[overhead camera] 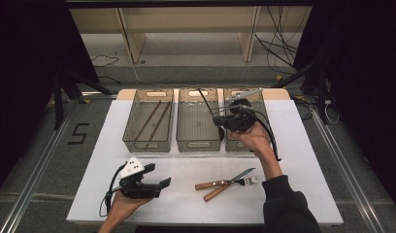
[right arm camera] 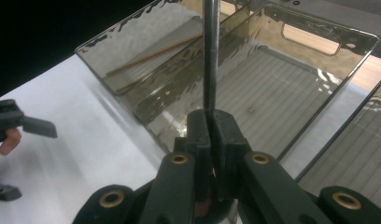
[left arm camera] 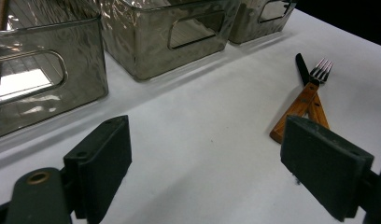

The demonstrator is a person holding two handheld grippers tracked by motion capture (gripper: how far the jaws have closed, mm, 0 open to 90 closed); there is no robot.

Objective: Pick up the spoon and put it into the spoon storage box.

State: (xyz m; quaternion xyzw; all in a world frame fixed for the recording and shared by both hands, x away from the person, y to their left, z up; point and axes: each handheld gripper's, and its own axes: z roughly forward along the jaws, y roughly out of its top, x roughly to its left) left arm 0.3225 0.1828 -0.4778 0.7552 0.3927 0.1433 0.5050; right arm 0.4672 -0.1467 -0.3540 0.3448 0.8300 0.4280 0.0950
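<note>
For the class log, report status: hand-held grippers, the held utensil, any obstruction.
Right hand-held gripper shut on a dark slim utensil, over the middle bin. Left hand-held gripper open, empty, low over the table. Knife and fork still on table. Nothing in the way.

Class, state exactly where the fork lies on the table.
In the high view the fork lies on the white table's near right part, crossed with the knife, in front of the bins.
</note>
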